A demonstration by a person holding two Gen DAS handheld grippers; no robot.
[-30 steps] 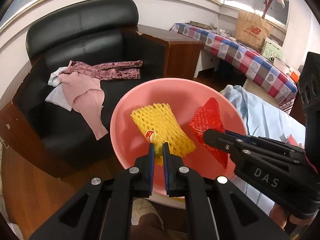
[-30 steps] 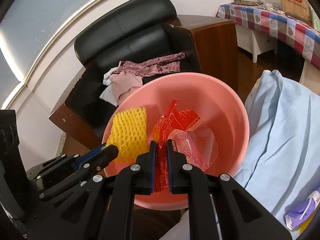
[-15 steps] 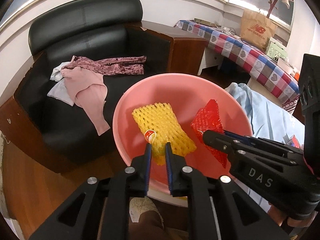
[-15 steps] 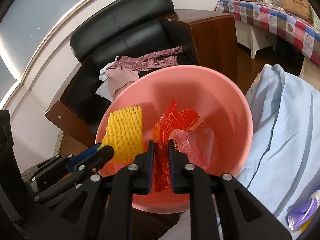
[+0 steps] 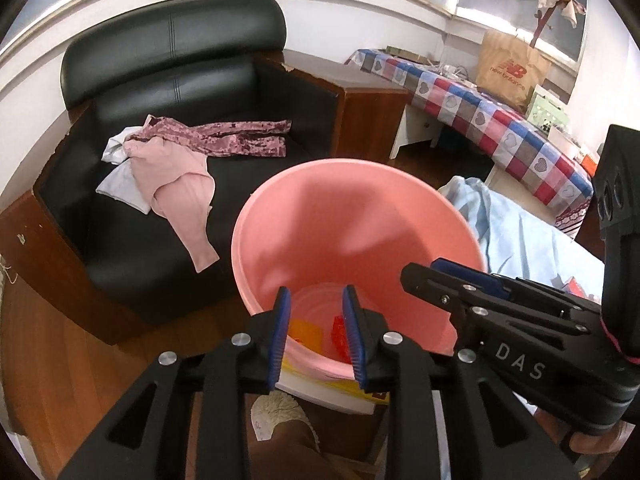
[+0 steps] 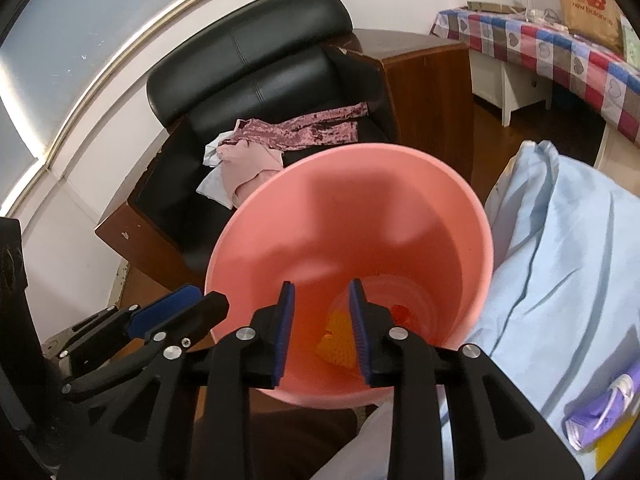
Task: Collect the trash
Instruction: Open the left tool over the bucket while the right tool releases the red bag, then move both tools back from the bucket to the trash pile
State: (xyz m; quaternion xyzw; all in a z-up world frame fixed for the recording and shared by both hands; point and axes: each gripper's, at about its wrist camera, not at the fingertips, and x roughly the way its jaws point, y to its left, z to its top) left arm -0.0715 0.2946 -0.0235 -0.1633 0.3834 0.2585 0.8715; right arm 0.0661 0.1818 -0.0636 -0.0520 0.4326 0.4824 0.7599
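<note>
Both claws hung over the pink bucket (image 5: 360, 216), pointing down into it.

Left claw (image 5: 314, 332): jaws were spreading, nothing between the blue pads. Right claw (image 6: 320, 328): jaws likewise spreading, nothing pinched.

Trash lay on the bucket floor. The yellow foam net (image 6: 338, 344) was at the bottom, seen between the right claw's fingers; the red wrapper (image 6: 402, 314) lay just beside it, to its right, partly blurred. In the left wrist view the same two pieces showed low in the bucket, net (image 5: 306, 330) left and wrapper (image 5: 340, 330) right.

Surroundings: the bucket stood between a black leather armchair (image 5: 180, 92) carrying pink clothes (image 5: 176, 176) and a bed with a light blue sheet (image 6: 560, 248). A purple packet (image 6: 600, 412) lay on the sheet near the right edge.
</note>
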